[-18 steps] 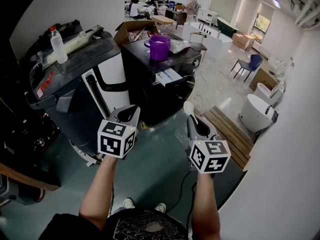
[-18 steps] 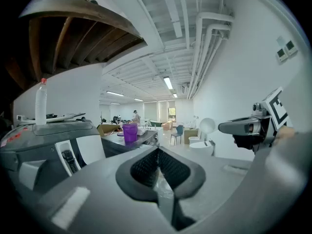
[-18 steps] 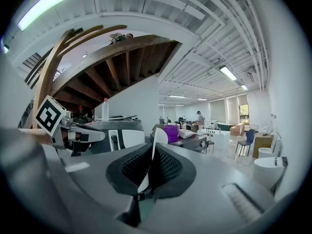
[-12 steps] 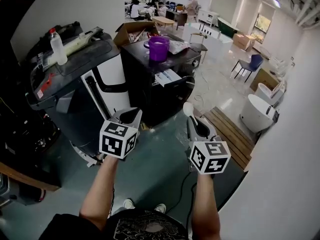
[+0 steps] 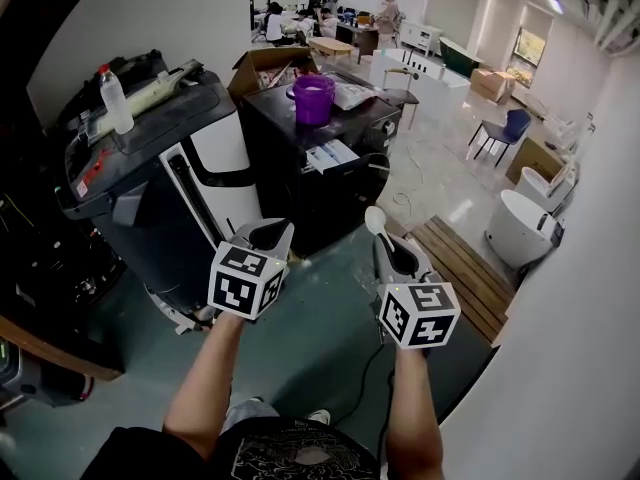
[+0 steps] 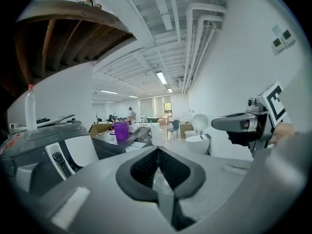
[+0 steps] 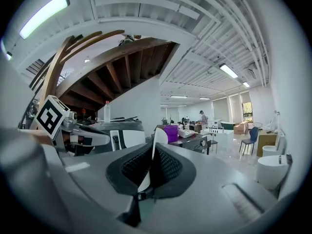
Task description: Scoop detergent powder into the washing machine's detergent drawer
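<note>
Starting on the left, there's a dark grey machine (image 5: 195, 103) with a plastic bottle (image 5: 112, 96) standing on its lid. It's probably the washer, but no detergent drawer can be made out from up here. The left gripper (image 5: 272, 234) is just out in front of the person at about waist height, well short of everything, with its jaws together and nothing pinched between them. Further back, on the black worktop (image 5: 290, 168), sits a purple tub (image 5: 313, 98), which is the best guess for where the detergent powder lives; whether it's lidded is too small to tell. To the right of that line is the white scoop (image 5: 375, 220), and the right gripper (image 5: 392, 250) has its jaws clamped on the handle, with the bowl sticking out past the tips and looking empty. As for handling, the scoop looks like thin, stiff plastic that weighs next to nothing, so the grip isn't the problem. A flat, smooth handle will want to pivot in the pads once the bowl is loaded or dragged through powder, so holding it close to the bowl seems smarter than out at the tail. The powder itself is loose and will spill off if the bowl tips. The tub looks light too and will likely skate when dug into, so the free left jaws pinching its rim would make sense.
</note>
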Demonstrator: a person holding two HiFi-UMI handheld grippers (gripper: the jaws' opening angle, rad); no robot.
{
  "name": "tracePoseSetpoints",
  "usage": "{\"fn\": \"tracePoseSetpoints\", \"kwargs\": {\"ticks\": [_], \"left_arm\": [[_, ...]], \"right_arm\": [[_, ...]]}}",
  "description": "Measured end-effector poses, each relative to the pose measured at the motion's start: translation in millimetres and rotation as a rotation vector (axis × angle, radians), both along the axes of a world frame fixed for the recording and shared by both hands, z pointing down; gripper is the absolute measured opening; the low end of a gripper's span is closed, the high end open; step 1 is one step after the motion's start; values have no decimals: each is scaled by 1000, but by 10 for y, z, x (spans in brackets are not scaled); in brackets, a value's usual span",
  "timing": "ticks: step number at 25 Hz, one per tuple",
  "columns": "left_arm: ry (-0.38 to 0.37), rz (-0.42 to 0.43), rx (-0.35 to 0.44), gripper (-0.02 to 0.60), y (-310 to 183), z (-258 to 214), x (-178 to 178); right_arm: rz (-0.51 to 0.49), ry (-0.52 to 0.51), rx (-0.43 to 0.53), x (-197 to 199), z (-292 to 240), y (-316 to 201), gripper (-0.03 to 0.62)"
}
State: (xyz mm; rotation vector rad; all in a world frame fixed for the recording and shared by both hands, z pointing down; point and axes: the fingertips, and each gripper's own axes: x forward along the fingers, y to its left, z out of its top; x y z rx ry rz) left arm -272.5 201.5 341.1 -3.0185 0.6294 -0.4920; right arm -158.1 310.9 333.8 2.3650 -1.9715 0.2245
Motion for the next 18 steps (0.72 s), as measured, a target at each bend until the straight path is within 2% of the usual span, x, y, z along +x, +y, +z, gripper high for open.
{"fn": "tracePoseSetpoints", "kwargs": {"ticks": [10,18], "left_arm": [[-1,-8,0,0,39,47,153],[15,2,-20,0,-316,112,406]], "right_arm": [[-32,-10,18,119,59,-23,34],[-36,1,-7,313,136,-363,34]]}}
